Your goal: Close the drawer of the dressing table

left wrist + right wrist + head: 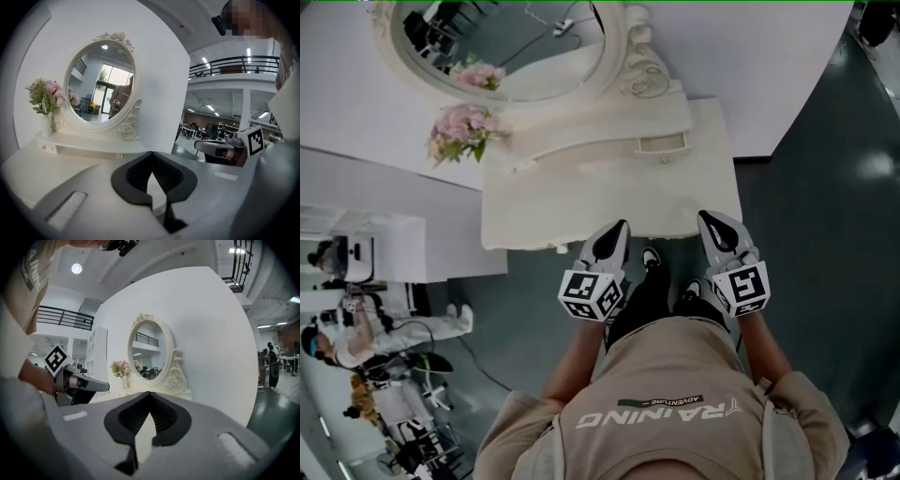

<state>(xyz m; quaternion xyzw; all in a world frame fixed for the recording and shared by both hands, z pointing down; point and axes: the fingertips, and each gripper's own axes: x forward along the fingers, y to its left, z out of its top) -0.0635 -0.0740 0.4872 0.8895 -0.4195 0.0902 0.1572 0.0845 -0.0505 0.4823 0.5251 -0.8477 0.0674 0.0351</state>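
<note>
The cream dressing table (581,202) stands against the white wall under an oval mirror (511,42). On its raised back shelf, a small drawer (662,142) at the right sticks out towards me, with its knob (666,160) in front. My left gripper (621,227) and right gripper (711,218) hover side by side over the table's front edge, both short of the drawer. Each one is shut with nothing between its jaws, as the left gripper (151,153) and right gripper (149,393) show in their own views. The left gripper view shows the shelf's left knob (43,147).
A vase of pink flowers (465,129) stands at the shelf's left end. My shoes (651,257) are on the dark floor just below the table's front edge. A white shelf unit (394,246) and people with equipment (366,328) are at the left.
</note>
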